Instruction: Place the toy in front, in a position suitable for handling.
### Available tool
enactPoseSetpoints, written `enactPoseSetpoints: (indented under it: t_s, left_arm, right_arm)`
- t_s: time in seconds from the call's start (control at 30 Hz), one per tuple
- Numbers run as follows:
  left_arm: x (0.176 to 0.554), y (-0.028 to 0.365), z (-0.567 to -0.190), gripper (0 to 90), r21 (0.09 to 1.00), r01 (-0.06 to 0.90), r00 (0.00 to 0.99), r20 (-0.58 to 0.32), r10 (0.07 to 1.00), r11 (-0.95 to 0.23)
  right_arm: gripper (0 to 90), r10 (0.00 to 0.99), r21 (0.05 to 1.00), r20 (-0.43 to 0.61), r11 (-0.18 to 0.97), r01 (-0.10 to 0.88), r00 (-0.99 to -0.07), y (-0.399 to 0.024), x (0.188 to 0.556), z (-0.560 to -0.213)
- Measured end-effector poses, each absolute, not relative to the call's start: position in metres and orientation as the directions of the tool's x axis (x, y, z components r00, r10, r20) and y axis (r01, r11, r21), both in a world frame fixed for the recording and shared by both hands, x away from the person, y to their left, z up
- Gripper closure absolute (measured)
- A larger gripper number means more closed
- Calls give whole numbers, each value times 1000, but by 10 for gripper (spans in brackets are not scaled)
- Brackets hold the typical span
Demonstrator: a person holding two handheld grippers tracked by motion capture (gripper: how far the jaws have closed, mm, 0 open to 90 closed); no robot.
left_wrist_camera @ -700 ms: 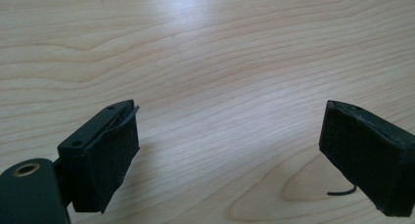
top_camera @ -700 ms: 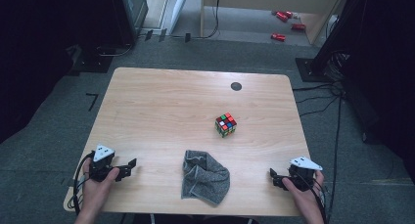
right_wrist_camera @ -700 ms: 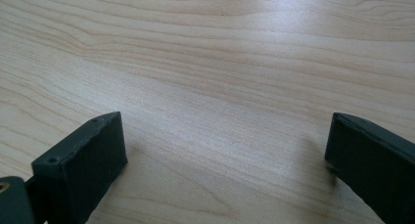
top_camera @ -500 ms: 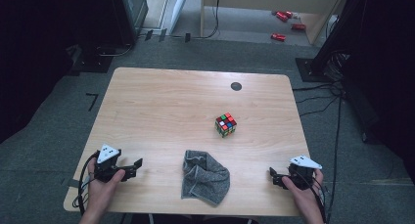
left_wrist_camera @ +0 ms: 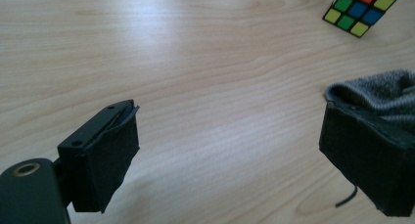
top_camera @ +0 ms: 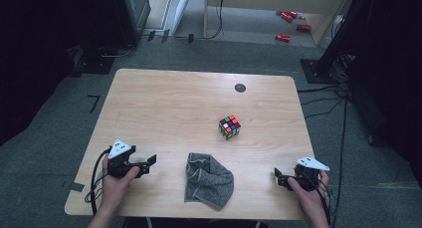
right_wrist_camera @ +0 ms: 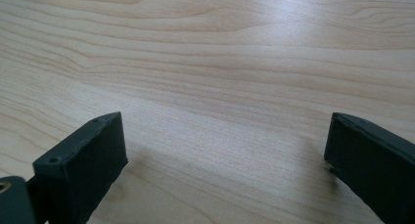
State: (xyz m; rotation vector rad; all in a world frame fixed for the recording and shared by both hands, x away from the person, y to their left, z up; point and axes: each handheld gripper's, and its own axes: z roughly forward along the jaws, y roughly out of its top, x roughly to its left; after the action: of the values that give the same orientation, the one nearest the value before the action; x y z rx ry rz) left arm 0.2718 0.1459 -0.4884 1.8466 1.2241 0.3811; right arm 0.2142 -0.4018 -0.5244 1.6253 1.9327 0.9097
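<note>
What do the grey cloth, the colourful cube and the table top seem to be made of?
Grey cloth: looks like soft knitted or terry fabric, matte, because it lies crumpled in folds with a fuzzy surface.
Puzzle cube: probably hard plastic, since it has a black frame with glossy coloured squares.
Table top: light wood or wood-look laminate; the grain lines are clear, with a slight sheen.

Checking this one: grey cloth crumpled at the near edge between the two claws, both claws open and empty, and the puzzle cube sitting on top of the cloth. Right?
Not quite. The puzzle cube sits on the bare table, apart from the grey cloth and farther from the person, as the high view shows. The rest holds: the left claw and right claw are open and empty.
</note>
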Motion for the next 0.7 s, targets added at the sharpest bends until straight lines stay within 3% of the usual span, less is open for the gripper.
enactPoseSetpoints:
  t_s: [0.7]
  left_arm:
    - [272,86,-499,81,792,555,611,-181,770,-254]
  right_arm:
    - [52,982,743,129,-1,669,-141,-405,236,-521]
